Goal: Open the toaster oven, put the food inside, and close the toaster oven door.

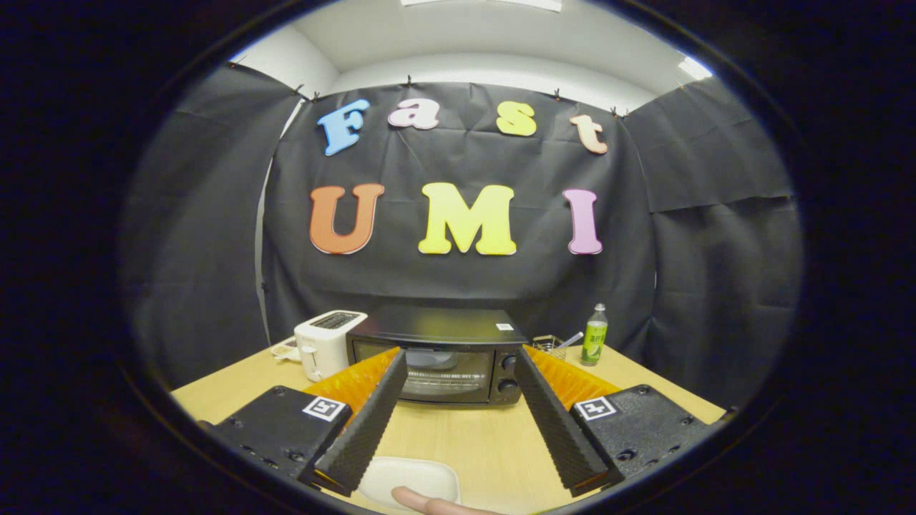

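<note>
Pale sausage-like food point(436, 504) on white rectangular plate point(409, 478) nearest, well before black toaster oven point(444, 357). Tool point(454, 372) fingers apart, empty, before oven. Door closed: approach top edge squarely, pull down gently.

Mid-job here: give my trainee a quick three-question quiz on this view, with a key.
1. True or false: the toaster oven door is shut.
2. What stands right beside the oven, on the side away from its knobs? A) the bottle B) the white toaster C) the wire basket
3. Fill in: the gripper fingers are ____, with nothing between them.

Key: 1 true. 2 B. 3 open. The white plate with a sausage-like piece of food lies on the table near the base of the fingers, and the oven stands beyond the fingertips.
</note>
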